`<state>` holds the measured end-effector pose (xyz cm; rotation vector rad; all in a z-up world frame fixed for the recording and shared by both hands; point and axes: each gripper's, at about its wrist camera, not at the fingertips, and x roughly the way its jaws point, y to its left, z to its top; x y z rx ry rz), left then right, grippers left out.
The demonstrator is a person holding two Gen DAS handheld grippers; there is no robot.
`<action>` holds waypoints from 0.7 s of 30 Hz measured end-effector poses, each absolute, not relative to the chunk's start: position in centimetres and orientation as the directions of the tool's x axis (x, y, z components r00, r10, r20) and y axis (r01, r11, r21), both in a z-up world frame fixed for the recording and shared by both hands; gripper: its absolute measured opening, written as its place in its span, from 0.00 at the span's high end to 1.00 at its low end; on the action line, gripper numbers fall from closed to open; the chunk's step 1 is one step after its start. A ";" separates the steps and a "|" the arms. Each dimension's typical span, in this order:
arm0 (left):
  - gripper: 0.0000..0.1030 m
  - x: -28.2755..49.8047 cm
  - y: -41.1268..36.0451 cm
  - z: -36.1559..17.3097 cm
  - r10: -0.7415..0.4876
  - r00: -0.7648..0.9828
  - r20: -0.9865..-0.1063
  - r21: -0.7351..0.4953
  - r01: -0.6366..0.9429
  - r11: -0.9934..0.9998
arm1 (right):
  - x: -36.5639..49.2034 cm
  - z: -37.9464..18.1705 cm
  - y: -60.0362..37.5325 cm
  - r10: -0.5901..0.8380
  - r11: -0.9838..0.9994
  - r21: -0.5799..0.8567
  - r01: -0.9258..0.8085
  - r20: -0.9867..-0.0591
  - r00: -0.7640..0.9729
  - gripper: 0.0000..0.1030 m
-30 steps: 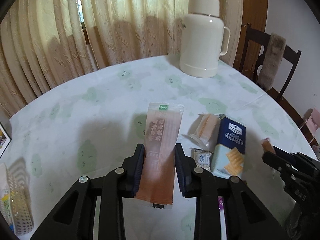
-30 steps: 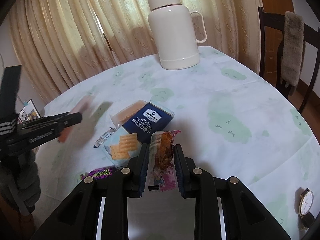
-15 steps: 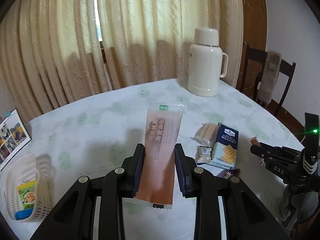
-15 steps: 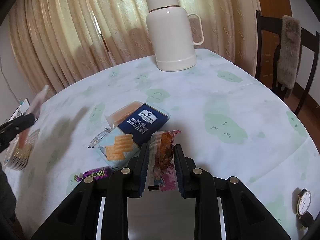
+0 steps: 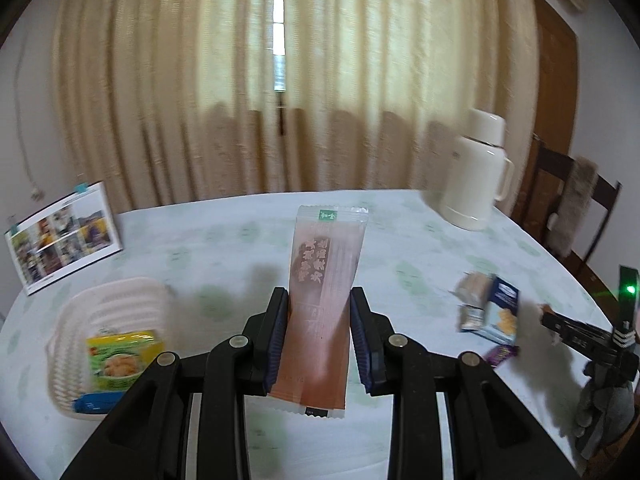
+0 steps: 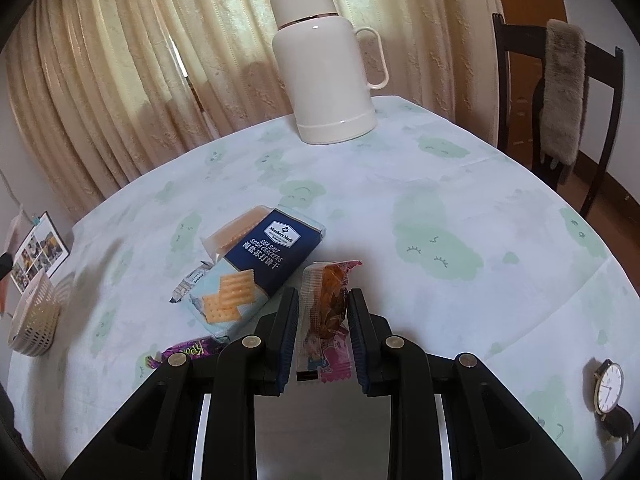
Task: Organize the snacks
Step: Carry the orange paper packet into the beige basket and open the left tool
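The left gripper [image 5: 319,336] is clamped on a long pink snack packet [image 5: 322,308], held above the table [image 5: 224,240]. A white basket [image 5: 76,340] near the table's left edge holds a yellow-green packet [image 5: 122,356] and what looks like a blue one, blurred. The right gripper [image 6: 323,332] pinches a small pink-ended snack [image 6: 326,312] just beside the blue cracker pack [image 6: 256,264], toward the table's near edge.
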<state>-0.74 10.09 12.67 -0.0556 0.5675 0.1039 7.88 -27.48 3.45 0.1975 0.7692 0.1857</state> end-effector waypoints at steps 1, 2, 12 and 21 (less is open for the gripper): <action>0.73 -1.0 11.0 12.8 0.098 0.840 -0.534 -0.027 -0.133 0.991 | 7.8 3.5 -27.4 0.236 0.966 0.243 -0.092 -0.670 0.704 0.74; 0.73 -1.3 11.7 12.8 0.111 0.841 -0.530 -0.032 -0.150 0.988 | 7.6 3.5 -27.3 0.233 0.966 0.241 -0.090 -0.671 0.704 0.74; 0.73 -3.5 21.5 12.7 0.227 0.814 -0.535 -0.112 -0.334 0.936 | 5.8 4.8 -25.5 0.243 0.964 0.243 -0.106 -0.651 0.719 0.74; 0.38 -5.0 27.3 11.9 0.280 0.787 -0.550 -0.181 -0.439 0.880 | 4.2 8.2 -20.8 0.303 0.953 0.212 -0.217 -0.607 0.735 0.74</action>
